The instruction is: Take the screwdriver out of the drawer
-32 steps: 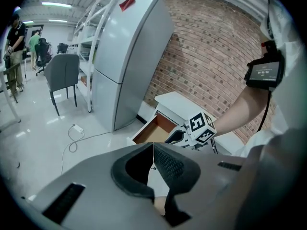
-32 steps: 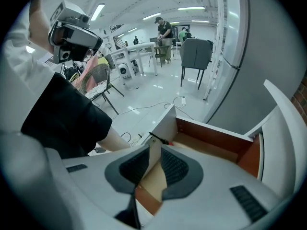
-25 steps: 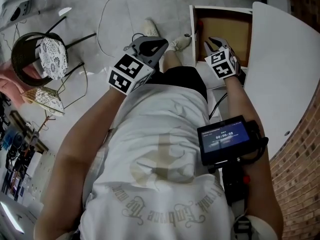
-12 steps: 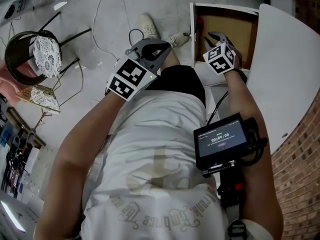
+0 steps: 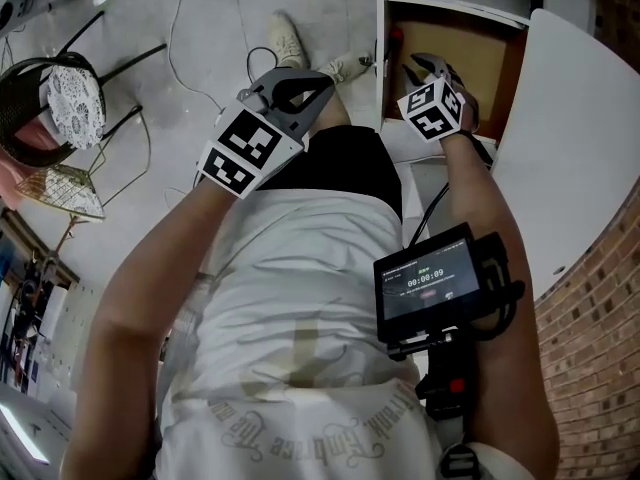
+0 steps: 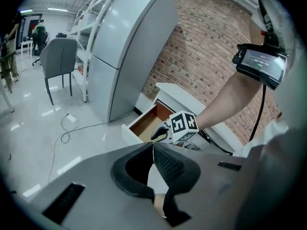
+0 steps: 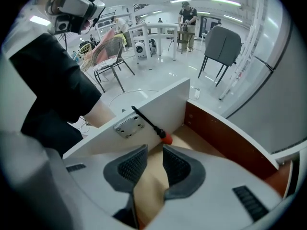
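**Status.** The task is at the approach stage. The drawer [image 5: 382,28] stands open beside the white desk [image 5: 570,138], so access is already given. The screwdriver [image 7: 147,121] is not yet gripped and not yet lifted. Remaining steps, as judged from this position: bring the right gripper [image 7: 152,166] onto the tool, close on it, and raise it clear of the drawer.

**Location of the tool.** The screwdriver is inside the drawer, resting against the inner face of the white front panel [image 7: 158,102]. Its black shaft runs along the panel just beside a metal mounting plate [image 7: 128,126], and its red handle is the end nearest the right gripper. Whether it lies flat or leans cannot be told.

**Right gripper.** It points steeply down into the drawer. Its fingers [image 7: 130,166] are apart and have just been opening. Only the bare brown drawer floor shows between them, with no tool. The red handle sits just beyond the fingertips.

**Left gripper [image 6: 153,147].** It is held in front of the person's body, well apart from the drawer. Its fingers meet at the tips with nothing held (no part in this step, as judged).

**Count**
- 1 drawer, open
- 1 screwdriver
- 2 grippers
- 1 desk
- 1 screen [image 5: 430,286] strapped to the right forearm

No 2nd tool shows in the visible part of the drawer
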A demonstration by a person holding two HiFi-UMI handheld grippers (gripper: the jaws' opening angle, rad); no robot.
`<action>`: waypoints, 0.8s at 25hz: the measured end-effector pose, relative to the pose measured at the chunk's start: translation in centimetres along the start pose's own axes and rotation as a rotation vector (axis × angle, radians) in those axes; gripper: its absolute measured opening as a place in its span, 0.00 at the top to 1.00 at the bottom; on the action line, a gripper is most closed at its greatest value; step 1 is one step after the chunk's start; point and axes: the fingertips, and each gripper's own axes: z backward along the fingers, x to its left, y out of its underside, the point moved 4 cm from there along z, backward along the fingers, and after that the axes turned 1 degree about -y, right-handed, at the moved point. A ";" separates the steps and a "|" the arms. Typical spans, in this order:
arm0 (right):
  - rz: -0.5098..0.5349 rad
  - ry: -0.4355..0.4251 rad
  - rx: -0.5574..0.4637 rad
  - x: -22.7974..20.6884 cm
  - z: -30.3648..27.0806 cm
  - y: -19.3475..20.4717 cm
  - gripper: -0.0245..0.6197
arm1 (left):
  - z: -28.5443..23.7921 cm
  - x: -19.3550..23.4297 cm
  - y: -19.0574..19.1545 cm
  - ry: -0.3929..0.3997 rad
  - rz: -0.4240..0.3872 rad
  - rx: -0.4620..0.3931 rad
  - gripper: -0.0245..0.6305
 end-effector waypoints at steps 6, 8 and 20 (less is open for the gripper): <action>0.075 -0.002 0.008 -0.3 -2.0 -0.4 0.77 | -0.4 1.3 1.3 -0.014 0.044 -0.005 0.93; 0.106 -0.007 0.021 -0.4 -2.1 -0.3 0.75 | -0.4 1.0 1.6 -0.013 0.057 -0.004 0.93; 0.421 -0.012 0.038 -1.0 -3.6 -1.3 0.74 | -0.7 0.6 2.2 -0.013 0.097 -0.009 0.93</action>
